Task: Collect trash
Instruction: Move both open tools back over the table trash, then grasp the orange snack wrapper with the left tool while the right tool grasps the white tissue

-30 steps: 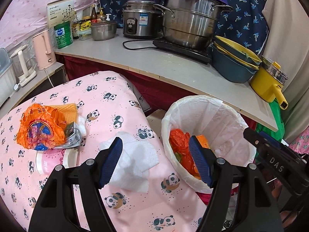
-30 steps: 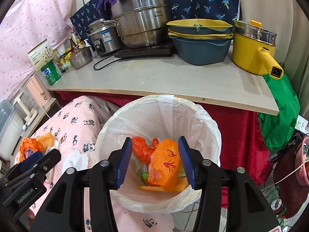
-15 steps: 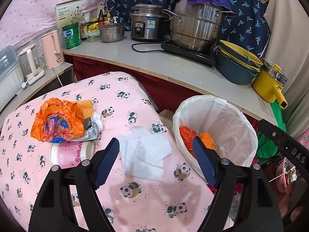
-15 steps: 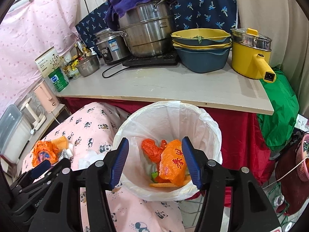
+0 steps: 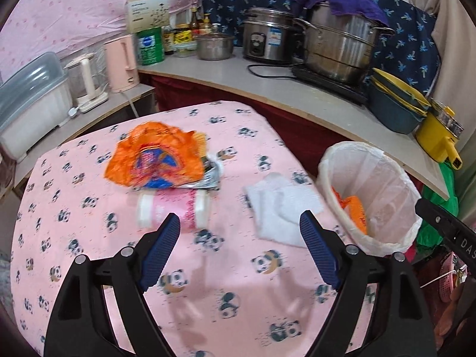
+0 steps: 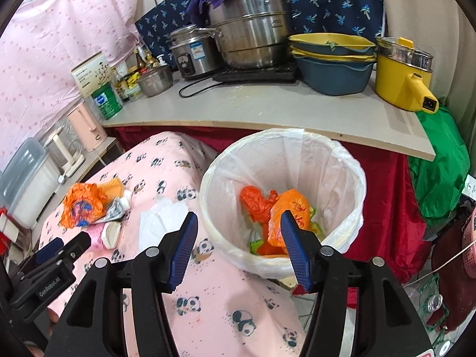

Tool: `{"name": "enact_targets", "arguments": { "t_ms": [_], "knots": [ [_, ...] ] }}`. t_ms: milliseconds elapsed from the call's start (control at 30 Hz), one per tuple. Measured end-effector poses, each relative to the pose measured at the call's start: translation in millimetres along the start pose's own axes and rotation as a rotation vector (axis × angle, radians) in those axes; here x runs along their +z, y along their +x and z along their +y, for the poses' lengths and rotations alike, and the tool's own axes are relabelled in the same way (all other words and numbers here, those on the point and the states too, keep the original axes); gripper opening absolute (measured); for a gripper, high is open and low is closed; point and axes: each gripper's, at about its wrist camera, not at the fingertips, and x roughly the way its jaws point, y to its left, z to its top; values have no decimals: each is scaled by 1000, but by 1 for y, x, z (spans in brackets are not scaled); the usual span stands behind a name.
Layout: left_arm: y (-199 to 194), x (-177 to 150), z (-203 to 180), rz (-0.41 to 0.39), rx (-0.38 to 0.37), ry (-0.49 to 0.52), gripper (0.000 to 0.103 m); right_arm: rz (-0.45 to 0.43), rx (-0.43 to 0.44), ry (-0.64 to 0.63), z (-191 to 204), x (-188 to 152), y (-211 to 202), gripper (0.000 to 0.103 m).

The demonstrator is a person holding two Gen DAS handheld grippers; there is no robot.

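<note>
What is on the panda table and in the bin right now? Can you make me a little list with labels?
table: pink panda cloth
trash on table: orange wrapper, silver packet, pink-and-white container lying on its side, white tissue
bin: white-lined bin beside the table
in bin: orange bags, green scraps
left gripper: open, empty, above the cloth
right gripper: open, empty, near the bin's rim

Black plastic left gripper (image 5: 239, 248) and right gripper (image 6: 238, 248): ribbed navy-blue pads (image 5: 160, 250), silver screws, white "GenRobot.AI" lettering.
</note>
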Motion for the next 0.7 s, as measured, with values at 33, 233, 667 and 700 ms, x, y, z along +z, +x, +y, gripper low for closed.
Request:
{"name": "enact_targets", "arguments": {
  "t_ms": [33, 233, 667, 700],
  "knots": [
    [0, -1, 5, 2, 10, -8, 79, 7, 5, -6, 4, -2, 1, 56],
    [-4, -8, 36, 4, 70, -38, 79, 47, 49, -51, 31, -14, 10, 56],
    [-2, -23, 104, 37, 157, -146, 84, 140, 121, -140, 99, -35, 59, 56],
    [-1, -23, 106, 39, 160, -151, 84, 143, 120, -144, 102, -35, 64, 56]
  ]
}}
